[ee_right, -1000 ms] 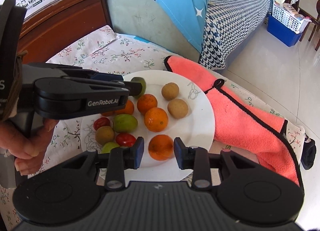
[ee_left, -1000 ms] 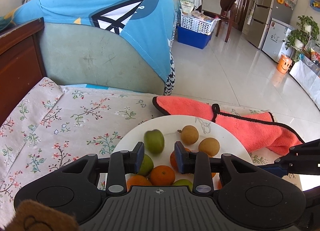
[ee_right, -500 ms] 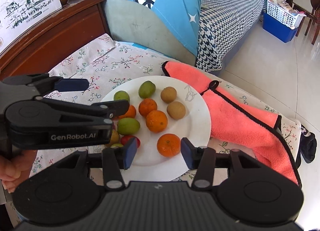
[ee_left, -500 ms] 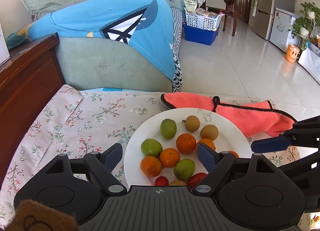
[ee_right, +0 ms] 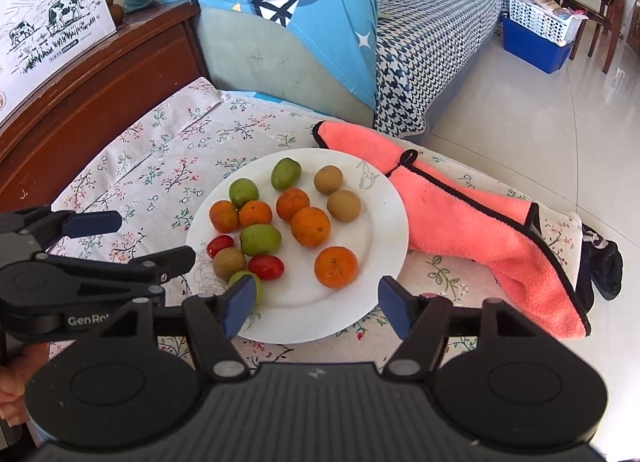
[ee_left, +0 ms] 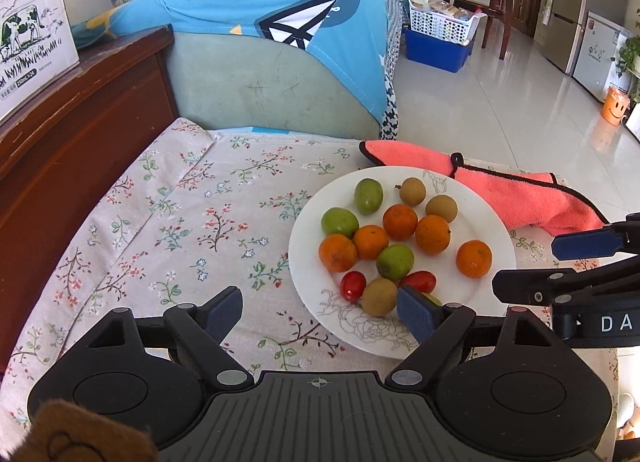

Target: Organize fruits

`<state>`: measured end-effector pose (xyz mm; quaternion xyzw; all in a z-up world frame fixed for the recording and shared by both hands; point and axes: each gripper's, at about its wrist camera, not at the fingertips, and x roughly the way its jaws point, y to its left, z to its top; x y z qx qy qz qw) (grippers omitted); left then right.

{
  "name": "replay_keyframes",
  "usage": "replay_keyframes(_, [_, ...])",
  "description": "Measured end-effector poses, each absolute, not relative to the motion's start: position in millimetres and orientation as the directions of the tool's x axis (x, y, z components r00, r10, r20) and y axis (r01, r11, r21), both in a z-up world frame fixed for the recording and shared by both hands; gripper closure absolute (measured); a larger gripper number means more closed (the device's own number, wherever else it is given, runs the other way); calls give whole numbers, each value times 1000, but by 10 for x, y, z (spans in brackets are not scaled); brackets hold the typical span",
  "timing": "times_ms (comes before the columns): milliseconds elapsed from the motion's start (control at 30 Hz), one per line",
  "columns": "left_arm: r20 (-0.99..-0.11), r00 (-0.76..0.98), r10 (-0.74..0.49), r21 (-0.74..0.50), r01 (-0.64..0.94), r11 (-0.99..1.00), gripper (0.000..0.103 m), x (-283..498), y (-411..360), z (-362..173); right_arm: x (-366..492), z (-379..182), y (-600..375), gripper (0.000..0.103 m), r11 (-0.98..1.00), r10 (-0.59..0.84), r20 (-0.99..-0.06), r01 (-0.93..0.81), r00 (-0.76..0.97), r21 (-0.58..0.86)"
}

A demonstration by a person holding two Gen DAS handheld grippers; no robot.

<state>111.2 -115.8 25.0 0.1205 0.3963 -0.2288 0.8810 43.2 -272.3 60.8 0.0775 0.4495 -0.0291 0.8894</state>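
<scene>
A white plate (ee_left: 496, 222) (ee_right: 380, 198) on the floral tablecloth holds several fruits: oranges (ee_left: 473, 258) (ee_right: 335, 266), green fruits (ee_left: 368, 196) (ee_right: 285, 173), brown fruits (ee_left: 413, 191) (ee_right: 328, 179) and red tomatoes (ee_left: 353, 285) (ee_right: 266, 266). My left gripper (ee_left: 320, 312) is open and empty, above the plate's near-left edge. It also shows in the right wrist view (ee_right: 136, 240). My right gripper (ee_right: 314, 306) is open and empty, over the plate's near rim. It shows at the right of the left wrist view (ee_left: 560, 262).
A pink towel (ee_left: 516, 192) (ee_right: 480, 226) lies right of the plate. A wooden cabinet (ee_left: 80, 110) with a cardboard box (ee_left: 32, 26) stands left. A sofa with a blue cloth (ee_left: 280, 34) is behind the table. The table edge drops to the tiled floor at right.
My left gripper let go of a green fruit on the plate's far side, opened wide and drew back to the left. My right gripper opened wider and pulled back slightly.
</scene>
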Motion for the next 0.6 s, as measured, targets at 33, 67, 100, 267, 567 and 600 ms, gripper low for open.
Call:
replay_keyframes(33, [-755, 581, -304, 33, 497, 867, 15, 1084, -1144, 255, 413, 617, -2716, 31, 985, 10, -806, 132, 592, 110])
replay_keyframes(67, [-756, 582, -298, 38, 494, 869, 14, 1044, -1129, 261, 392, 623, -2705, 30, 984, 4, -808, 142, 589, 108])
replay_keyframes(100, [-759, 582, -292, 42, 492, 870, 13, 1014, -1114, 267, 374, 627, -2695, 30, 983, 0, -811, 149, 585, 107])
replay_keyframes(267, [-783, 569, -252, 51, 462, 885, 11, 926, -1043, 276, 307, 638, -2658, 23, 977, -21, -821, 185, 571, 103])
replay_keyframes(567, [-808, 554, -201, 59, 415, 908, 11, 897, -927, 295, 119, 658, -2568, 15, 971, -56, -824, 224, 564, 88])
replay_keyframes(600, [-807, 557, -197, 58, 407, 912, 11, 910, -919, 300, 118, 648, -2554, 15, 971, -62, -826, 227, 560, 81])
